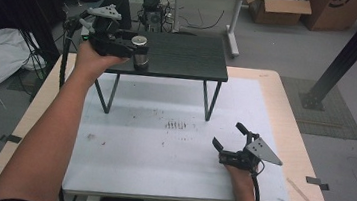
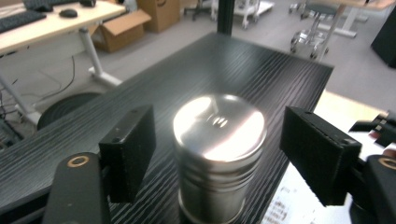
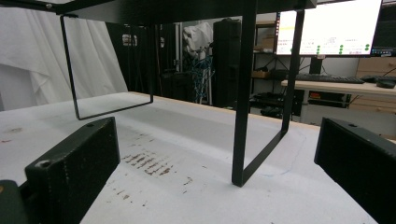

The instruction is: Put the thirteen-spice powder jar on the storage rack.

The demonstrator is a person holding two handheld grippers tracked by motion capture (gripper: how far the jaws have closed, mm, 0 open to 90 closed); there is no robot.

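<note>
1. On the raised black shelf (image 1: 181,55) at the far left of the worktop (image 1: 277,96): a steel canister (image 1: 140,51), upright, close to the shelf's left front edge.
2. Around that canister: left gripper (image 1: 136,51), held level in the left hand (image 1: 93,59), one jaw on each side.
3. From the left gripper view: steel canister (image 2: 218,149) centred between the two black pads (image 2: 130,149), a clear gap on both sides, no pad touching the metal. Jaws partly spread and nothing gripped.
4. Canister top: flat, brushed, shiny lid with a small dark mark near the middle; ribbed rings just under the lid.
5. Beneath the shelf: thin black metal legs (image 1: 209,101) standing on the white mat (image 1: 161,154) that covers most of the worktop.
6. Near the right front of the mat: right gripper (image 1: 230,136) in the right hand (image 1: 239,175), jaws spread wide, nothing between them, well apart from the canister.
7. Along the right gripper view: right gripper (image 3: 215,163) low over the mat, facing a shelf leg (image 3: 243,93), with brown specks (image 3: 147,163) on the white surface between the pads.
8. Same brown specks (image 1: 176,125) seen from above, near the middle of the mat, between shelf and right gripper.
</note>
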